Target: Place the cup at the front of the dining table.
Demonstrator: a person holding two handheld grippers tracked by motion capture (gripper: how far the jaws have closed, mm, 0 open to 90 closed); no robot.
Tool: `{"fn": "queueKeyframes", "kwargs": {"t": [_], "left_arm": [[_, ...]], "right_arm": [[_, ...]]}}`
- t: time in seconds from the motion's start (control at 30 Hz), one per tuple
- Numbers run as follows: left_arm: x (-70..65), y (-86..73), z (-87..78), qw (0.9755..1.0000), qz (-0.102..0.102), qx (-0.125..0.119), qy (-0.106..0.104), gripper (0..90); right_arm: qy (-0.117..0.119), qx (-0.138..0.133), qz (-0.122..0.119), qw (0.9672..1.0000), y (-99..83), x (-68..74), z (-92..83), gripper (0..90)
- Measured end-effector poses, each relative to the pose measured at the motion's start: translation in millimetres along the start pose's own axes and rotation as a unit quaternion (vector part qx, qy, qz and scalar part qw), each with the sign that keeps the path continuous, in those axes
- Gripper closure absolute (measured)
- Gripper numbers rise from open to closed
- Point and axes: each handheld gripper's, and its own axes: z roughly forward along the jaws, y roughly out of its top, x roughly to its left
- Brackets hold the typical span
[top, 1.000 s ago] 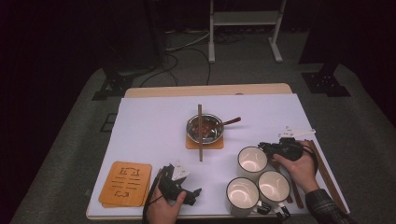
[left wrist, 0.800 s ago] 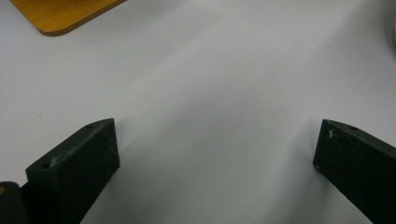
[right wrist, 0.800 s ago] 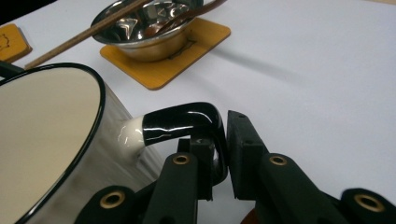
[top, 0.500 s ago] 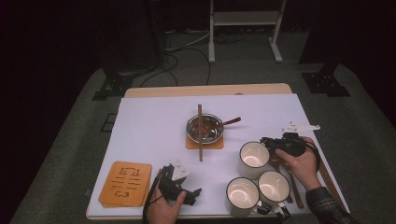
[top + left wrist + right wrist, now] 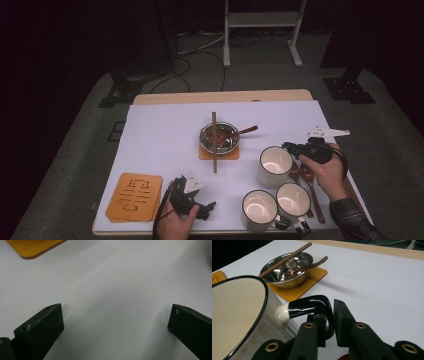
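Right gripper view — glossy black mug handle (image 5: 310, 305)

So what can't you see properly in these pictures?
- Mug, right gripper view: its base is cut off by the bottom edge.
- Mug handle, right gripper view: the clamped lower part sits behind the right gripper.
- Wooden spoons, high view: partly under the right hand.
- Marks on the coaster, high view: too small to read.

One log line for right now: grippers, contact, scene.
right gripper: shut on mug handle | left gripper: open over table, nothing between jaws | bowl on coaster, chopstick across
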Motion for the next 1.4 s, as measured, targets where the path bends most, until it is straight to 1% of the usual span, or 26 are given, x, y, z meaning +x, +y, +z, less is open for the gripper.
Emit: {"fn": "queueKeyframes", "kwargs": {"t": [0.43, 0.5, 0.7, 0.77, 0.9, 1.03, 1.13, 1.17, 1.2, 1.4], "left_arm": [[0.3, 0.1, 0.0, 1.0000, 0.001, 0.000, 0.000, 0.0], [0.5, 0.1, -0.2, 1.0000, 0.002, 0.001, 0.000, 0.0], [0.6, 0.1, -0.2, 1.0000, 0.002, 0.002, 0.000, 0.0], [0.5, 0.1, -0.1, 1.0000, 0.002, 0.001, 0.000, 0.0], [0.3, 0.0, 0.1, 1.0000, 0.001, -0.001, 0.000, 0.0], [0.5, 0.0, -0.1, 1.0000, 0.002, 0.000, 0.000, 0.0], [0.5, 0.0, -0.1, 1.0000, 0.002, 0.000, 0.000, 0.0], [0.5, 0.0, -0.1, 1.0000, 0.002, 0.000, 0.000, 0.0], [0.5, 0.0, -0.1, 1.0000, 0.002, 0.000, 0.000, 0.0], [0.4, 0.0, 0.0, 1.0000, 0.001, 0.000, 0.000, 0.0]], "right_arm": [[0.004, -0.011, 0.005, 0.9999, 17.1, 2.3, -2.2, 80.0], [0.005, -0.012, 0.006, 0.9999, 20.7, 3.8, -1.7, 80.0], [0.007, -0.013, -0.004, 0.9999, 33.4, 9.0, -0.9, 79.8], [0.009, -0.015, -0.003, 0.9998, 39.7, 11.2, -0.7, 79.9], [0.011, -0.018, 0.000, 0.9998, 45.5, 13.0, -0.3, 79.8], [0.020, -0.022, 0.002, 0.9996, 55.1, 17.0, 2.1, 79.7], [0.019, -0.022, 0.000, 0.9996, 59.5, 19.4, 3.1, 79.7], [0.019, -0.023, -0.004, 0.9995, 63.8, 21.1, 4.2, 79.7], [0.019, -0.023, -0.004, 0.9995, 63.8, 21.1, 4.2, 79.7], [0.019, -0.024, -0.001, 0.9995, 79.0, 26.6, 8.9, 79.7]]}}
